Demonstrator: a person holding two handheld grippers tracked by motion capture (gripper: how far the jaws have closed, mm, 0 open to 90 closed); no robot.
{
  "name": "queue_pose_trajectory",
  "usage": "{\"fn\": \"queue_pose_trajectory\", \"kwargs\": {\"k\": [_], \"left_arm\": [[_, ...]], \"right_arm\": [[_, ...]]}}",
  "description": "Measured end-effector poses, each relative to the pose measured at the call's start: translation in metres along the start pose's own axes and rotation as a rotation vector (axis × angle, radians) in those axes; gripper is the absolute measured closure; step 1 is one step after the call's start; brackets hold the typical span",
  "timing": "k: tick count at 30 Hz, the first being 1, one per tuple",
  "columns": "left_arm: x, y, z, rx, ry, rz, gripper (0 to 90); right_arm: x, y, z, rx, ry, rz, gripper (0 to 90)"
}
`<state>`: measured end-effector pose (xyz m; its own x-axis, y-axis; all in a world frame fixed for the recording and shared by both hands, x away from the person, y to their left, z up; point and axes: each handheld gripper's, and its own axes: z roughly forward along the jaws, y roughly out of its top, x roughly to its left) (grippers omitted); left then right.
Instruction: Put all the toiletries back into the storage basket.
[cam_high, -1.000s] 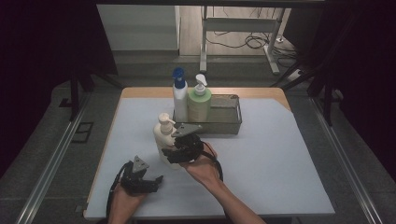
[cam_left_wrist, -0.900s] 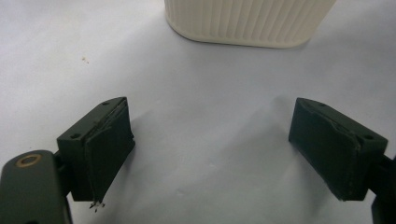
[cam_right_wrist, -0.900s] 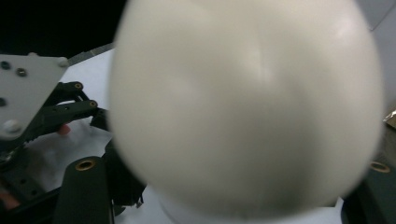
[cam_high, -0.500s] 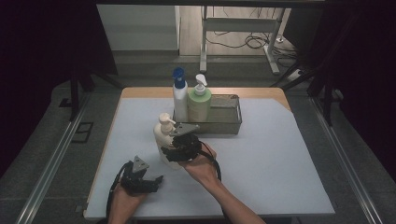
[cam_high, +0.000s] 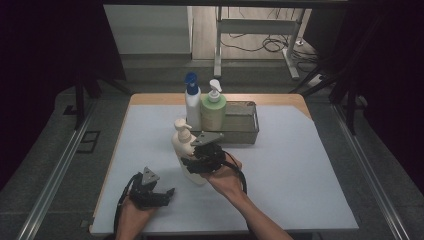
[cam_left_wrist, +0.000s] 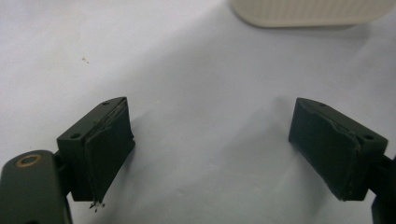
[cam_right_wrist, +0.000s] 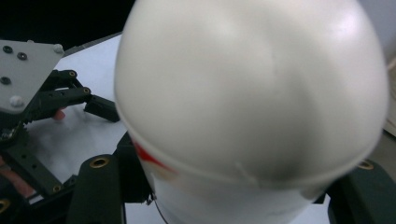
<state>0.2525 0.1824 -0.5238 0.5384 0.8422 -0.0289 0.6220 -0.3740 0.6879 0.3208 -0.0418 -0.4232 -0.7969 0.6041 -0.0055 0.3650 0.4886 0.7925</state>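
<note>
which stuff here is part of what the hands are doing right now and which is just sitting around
In the job:
- cream pump bottle, between the jaws of the right gripper, which have just been closing on it
- left gripper, open, resting on the table

Sitting around:
- blue-capped bottle
- green pump bottle
- metal tray holding those two

Lighting was pretty uneven from the high view: the white table (cam_high: 300, 165) was lit softly from above while everything around it sank into near black. My left tongs (cam_left_wrist: 210, 154) threw a faint, soft shadow on the table, and that shot looked a bit hazy. Up close to my right tongs (cam_right_wrist: 224, 196) the cream bottle (cam_right_wrist: 252, 93) was blurry, with a mild shine on top.
</note>
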Motion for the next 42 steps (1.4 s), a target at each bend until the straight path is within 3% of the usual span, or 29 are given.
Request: {"fn": "queue_pose_trajectory", "kwargs": {"k": [30, 42], "left_arm": [[0.0, 0.0, 0.0, 0.0, 0.0, 0.001, 13.1], [0.0, 0.0, 0.0, 0.0, -0.001, 0.0, 13.2]], "right_arm": [[-0.043, -0.014, -0.074, -0.032, -0.062, 0.051, 37.2], [-0.072, -0.017, -0.101, -0.039, -0.116, 0.101, 37.3]]}}
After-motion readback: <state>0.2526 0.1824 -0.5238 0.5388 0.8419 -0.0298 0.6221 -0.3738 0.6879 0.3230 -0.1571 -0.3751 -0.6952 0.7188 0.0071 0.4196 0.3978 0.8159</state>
